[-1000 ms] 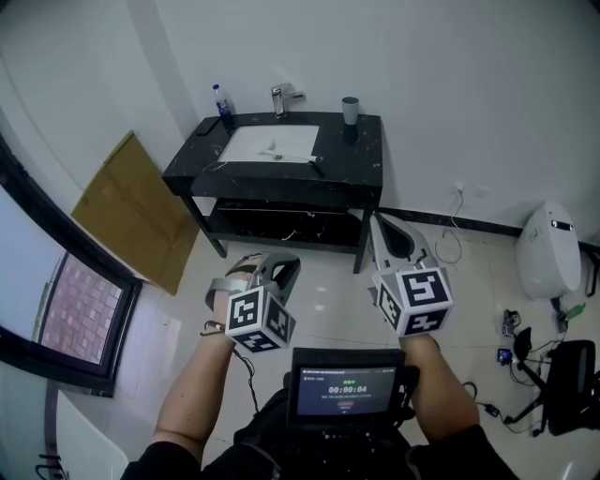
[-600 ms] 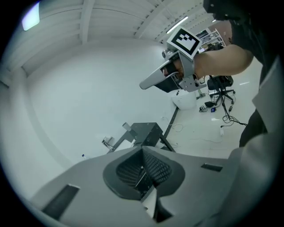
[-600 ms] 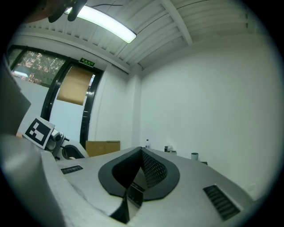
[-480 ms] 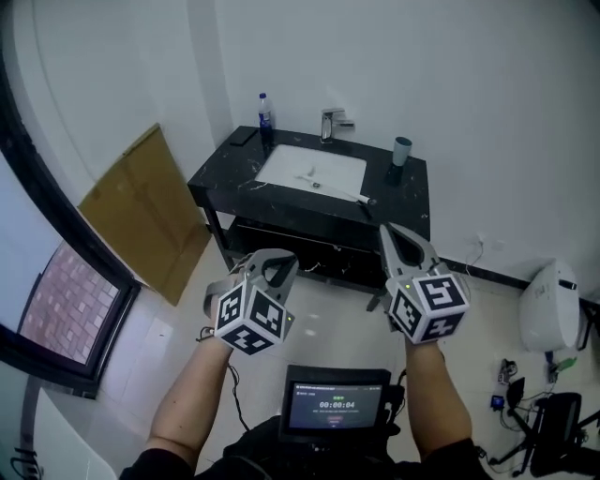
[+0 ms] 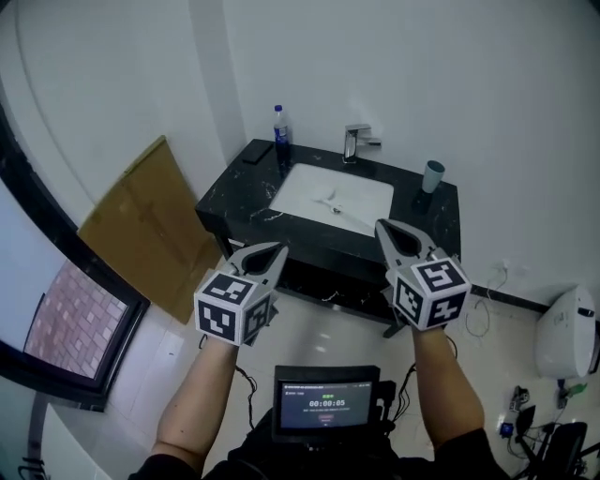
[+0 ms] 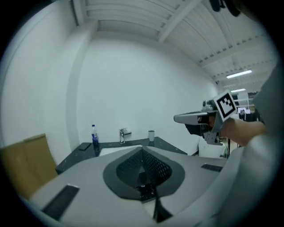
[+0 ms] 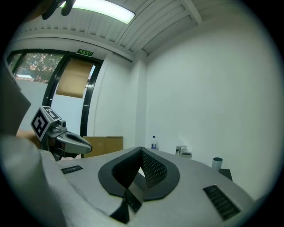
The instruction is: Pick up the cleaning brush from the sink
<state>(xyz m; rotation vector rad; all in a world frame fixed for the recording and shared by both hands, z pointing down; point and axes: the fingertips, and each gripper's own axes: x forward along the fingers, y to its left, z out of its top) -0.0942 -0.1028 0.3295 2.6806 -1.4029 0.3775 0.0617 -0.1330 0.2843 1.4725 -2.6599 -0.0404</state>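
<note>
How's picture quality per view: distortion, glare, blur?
Head view: evenly lit, sharp, fisheye bows straight lines; what lies in the sink is too small to identify. Left gripper view: dark round vignette, left gripper up close is soft. Right gripper view: ceiling lamp blows out; right gripper soft too.

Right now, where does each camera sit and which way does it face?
Head view: on the person's head, facing down at the black stone washstand; forearms, left gripper, right gripper show.
Left gripper view: on that gripper, along shut jaws toward the washstand; right gripper shows.
Right gripper view: likewise, facing the wall; left gripper shows.
All share: blue-capped clear bottle, chrome tap.
</note>
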